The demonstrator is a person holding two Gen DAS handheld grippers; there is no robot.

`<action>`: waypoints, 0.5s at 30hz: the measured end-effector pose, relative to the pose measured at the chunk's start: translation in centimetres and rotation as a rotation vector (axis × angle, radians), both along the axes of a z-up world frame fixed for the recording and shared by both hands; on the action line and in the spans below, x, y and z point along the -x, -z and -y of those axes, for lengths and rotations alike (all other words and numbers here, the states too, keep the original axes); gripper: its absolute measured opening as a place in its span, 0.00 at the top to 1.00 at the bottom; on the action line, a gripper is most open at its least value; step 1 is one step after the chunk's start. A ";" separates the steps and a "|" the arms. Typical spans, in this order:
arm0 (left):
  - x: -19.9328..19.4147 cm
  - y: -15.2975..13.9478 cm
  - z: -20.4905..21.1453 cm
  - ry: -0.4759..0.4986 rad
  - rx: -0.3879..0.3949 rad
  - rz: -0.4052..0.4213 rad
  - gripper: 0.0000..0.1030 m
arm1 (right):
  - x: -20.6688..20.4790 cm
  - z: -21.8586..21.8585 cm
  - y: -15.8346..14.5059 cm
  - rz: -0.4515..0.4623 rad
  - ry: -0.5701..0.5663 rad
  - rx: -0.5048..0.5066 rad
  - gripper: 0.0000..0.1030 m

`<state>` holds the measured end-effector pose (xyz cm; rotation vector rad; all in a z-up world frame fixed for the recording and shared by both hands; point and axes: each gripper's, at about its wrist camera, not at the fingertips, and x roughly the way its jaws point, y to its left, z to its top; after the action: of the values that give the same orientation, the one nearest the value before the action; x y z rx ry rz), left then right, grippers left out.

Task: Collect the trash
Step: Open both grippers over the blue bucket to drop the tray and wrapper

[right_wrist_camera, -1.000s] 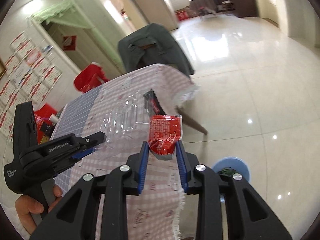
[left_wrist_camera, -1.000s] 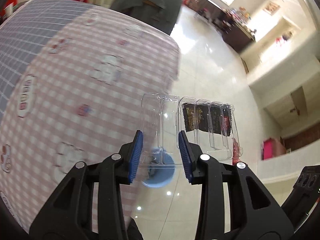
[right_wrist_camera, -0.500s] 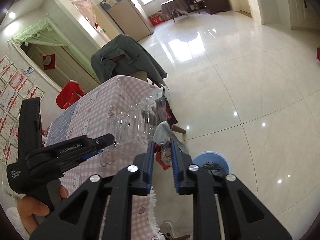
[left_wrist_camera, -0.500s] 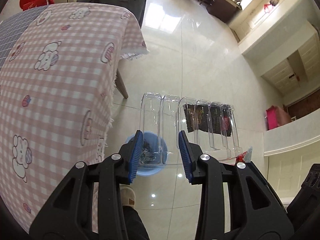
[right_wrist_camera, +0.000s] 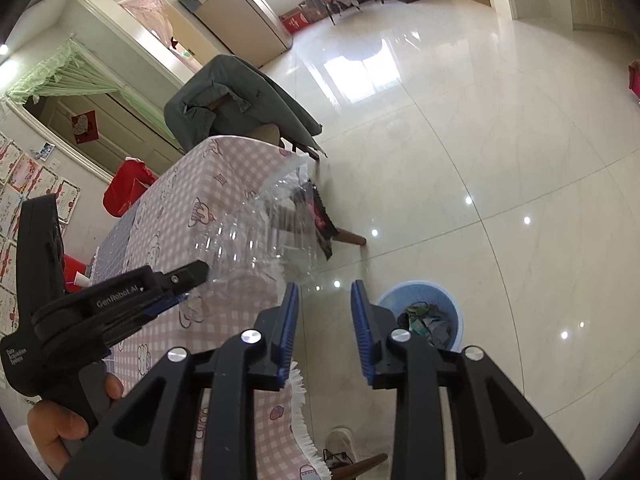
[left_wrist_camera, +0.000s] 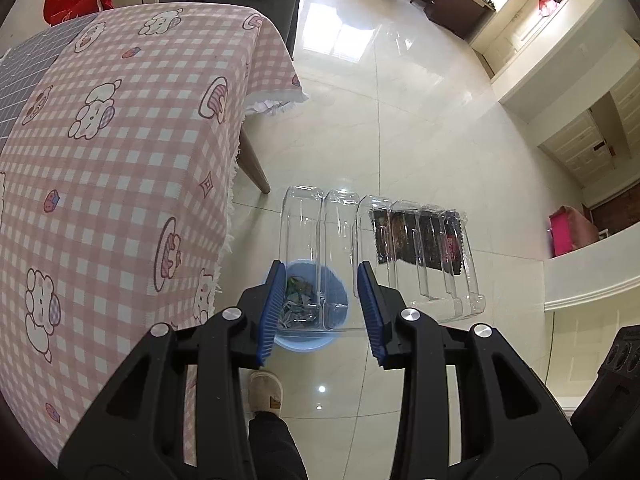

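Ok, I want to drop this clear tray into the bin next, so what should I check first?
1. The left gripper clamps the clear tray: ok.
2. Tray centred over the blue bin: cannot tell; only its gripped end overlaps it.
3. The dark wrapper lies in the tray: ok.
4. The right gripper has just opened its jaws, nothing between them: ok.
5. Bin has room: ok.

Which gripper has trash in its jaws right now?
The left gripper: it is clamped on the clear plastic tray, which has a dark wrapper inside. The right gripper has just been opening its jaws, and nothing is between them.
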<state>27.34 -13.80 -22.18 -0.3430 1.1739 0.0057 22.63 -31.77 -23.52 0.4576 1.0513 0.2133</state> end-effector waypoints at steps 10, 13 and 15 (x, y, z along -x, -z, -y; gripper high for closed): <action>-0.2 0.9 0.3 0.019 0.004 -0.037 0.64 | 0.3 -0.4 -0.7 0.005 0.006 0.010 0.72; -0.4 1.0 0.6 0.032 0.008 -0.041 0.64 | 0.3 -0.3 -0.9 0.008 0.007 0.009 0.72; -0.5 1.0 0.8 0.037 0.006 -0.044 0.64 | 0.3 -0.2 -0.9 0.011 0.009 0.008 0.71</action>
<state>27.88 -14.55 -23.19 -0.3273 1.2235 -0.0226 22.30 -31.57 -22.62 0.4532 1.0383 0.2028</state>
